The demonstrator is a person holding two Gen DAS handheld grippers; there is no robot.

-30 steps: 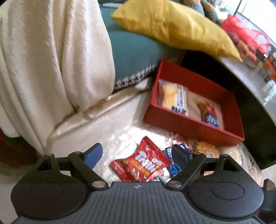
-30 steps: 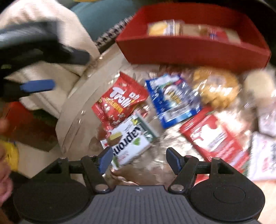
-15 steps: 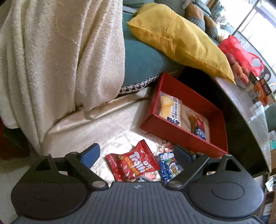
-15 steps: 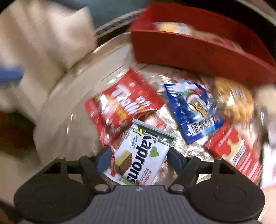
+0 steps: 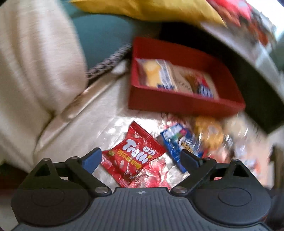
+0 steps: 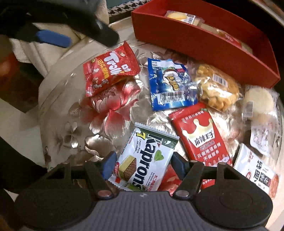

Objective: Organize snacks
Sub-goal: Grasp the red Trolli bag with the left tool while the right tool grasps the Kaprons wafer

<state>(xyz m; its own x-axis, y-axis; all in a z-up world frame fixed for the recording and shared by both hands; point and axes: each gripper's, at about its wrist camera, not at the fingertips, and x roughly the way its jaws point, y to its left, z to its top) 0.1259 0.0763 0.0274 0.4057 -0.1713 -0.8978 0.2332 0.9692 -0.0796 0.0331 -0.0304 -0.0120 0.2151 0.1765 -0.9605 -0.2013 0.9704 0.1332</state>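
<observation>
A red box [image 6: 204, 42] holding a few wrapped snacks stands at the back of a round table; it also shows in the left wrist view [image 5: 184, 104]. Loose snacks lie in front of it: a red Trolli bag [image 6: 110, 69], a blue packet [image 6: 170, 85], a yellow snack bag [image 6: 218, 87], a red crown packet [image 6: 202, 136]. My right gripper [image 6: 142, 163] is open, its fingers on either side of a white Kaprons wafer pack [image 6: 143, 163]. My left gripper [image 5: 140, 159] is open and empty, just above the Trolli bag [image 5: 134, 156].
The table has a shiny flower-pattern cloth [image 6: 106, 113]. A cream blanket [image 5: 35, 62], teal cushion [image 5: 104, 37] and yellow pillow [image 5: 159, 8] lie behind. More white packets [image 6: 255, 170] lie at the right edge.
My right gripper has moved in over the Kaprons pack, which now lies between its open fingers. My left gripper has dropped closer to the Trolli bag.
</observation>
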